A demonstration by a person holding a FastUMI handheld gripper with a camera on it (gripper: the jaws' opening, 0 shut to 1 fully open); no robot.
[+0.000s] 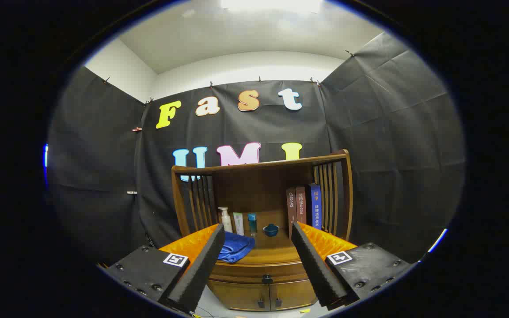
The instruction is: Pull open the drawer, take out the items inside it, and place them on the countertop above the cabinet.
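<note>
Gripper view, and the gripper hangs out in front of a brown wooden cabinet, its two fingers spread wide apart with nothing between them but open air: released, gripping nothing. Framed in the gap between the fingers is the cabinet's front. The shallow curved wooden drawer sits shut, flush under the front edge of the countertop, with a small dark knob at its middle, well beyond the fingertips and roughly centred between them. Below it are two closed wooden doors, each with a little dark handle near the seam where they meet.

Up on the countertop, a crumpled blue cloth lies at the front left, partly hidden behind the left finger. Along the back edge stand a white pump bottle, a pale tube and a slim teal bottle, close together in a row. A small dark blue lidded pot sits just to their right, near the middle. At the back right corner three upright books lean against the slatted wooden side rail, two with brown spines and one with a blue spine. Their spines carry light characters, too small to read with certainty. The labels on the bottles are too small to make out.
</note>
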